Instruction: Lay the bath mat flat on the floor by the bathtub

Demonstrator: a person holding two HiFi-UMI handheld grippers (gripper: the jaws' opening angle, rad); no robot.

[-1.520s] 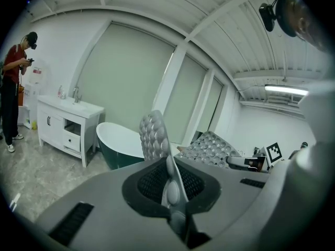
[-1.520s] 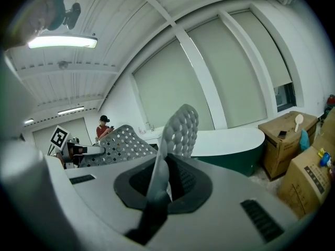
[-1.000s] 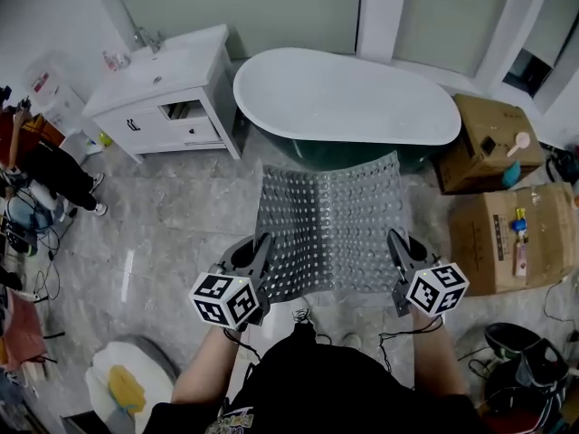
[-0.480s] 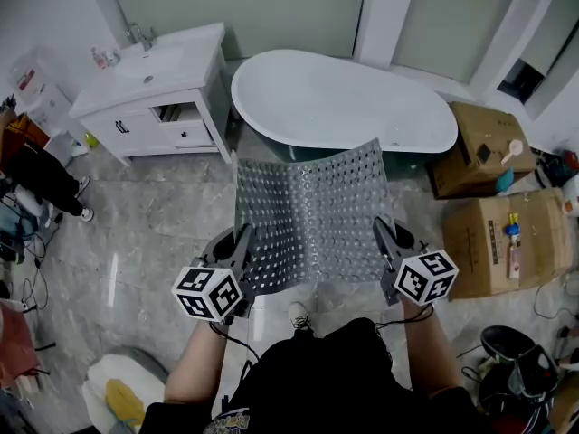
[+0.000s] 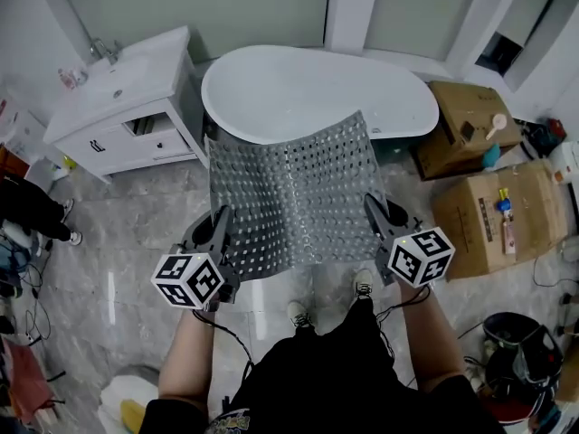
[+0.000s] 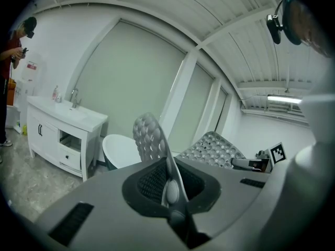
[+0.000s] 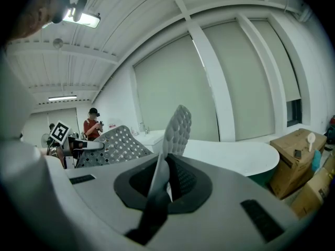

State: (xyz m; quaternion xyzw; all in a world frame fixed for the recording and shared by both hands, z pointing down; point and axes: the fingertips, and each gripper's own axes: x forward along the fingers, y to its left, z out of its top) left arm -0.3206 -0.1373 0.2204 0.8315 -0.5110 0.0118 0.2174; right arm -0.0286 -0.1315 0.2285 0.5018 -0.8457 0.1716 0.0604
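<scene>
The bath mat (image 5: 289, 193) is up in the air, not yet on the floor (image 5: 127, 233). The left gripper (image 5: 220, 231) has its fingers pinched tight on the near left corner, and the right gripper (image 5: 376, 217) has its fingers pinched tight on the near right corner. Each gripper view shows the mat's thin edge clamped between closed fingers, with the studded sheet rising beyond them.

From the fingers the mat runs away toward 12 o'clock. In the head view its free far edge overlaps the near rim of the bathtub (image 5: 317, 89); whether it touches the rim cannot be told. The held near edge spans 9 to 3 o'clock, roughly parallel with the tub's long side, and the sheet is curved, not flat. The two grippers sit about level, the right perhaps a shade further toward 12.

The landing strip of floor lies beneath the mat, between the person's shoes (image 5: 297, 313) and the tub. Lowering, I judge, wants both hands going down together. The far edge should be drawn back toward 6 o'clock so it lands on tile, not against the tub's side. The vanity (image 5: 118, 98) at 10 o'clock and the cardboard boxes (image 5: 479, 224) at 3 o'clock stand well apart from that strip.
</scene>
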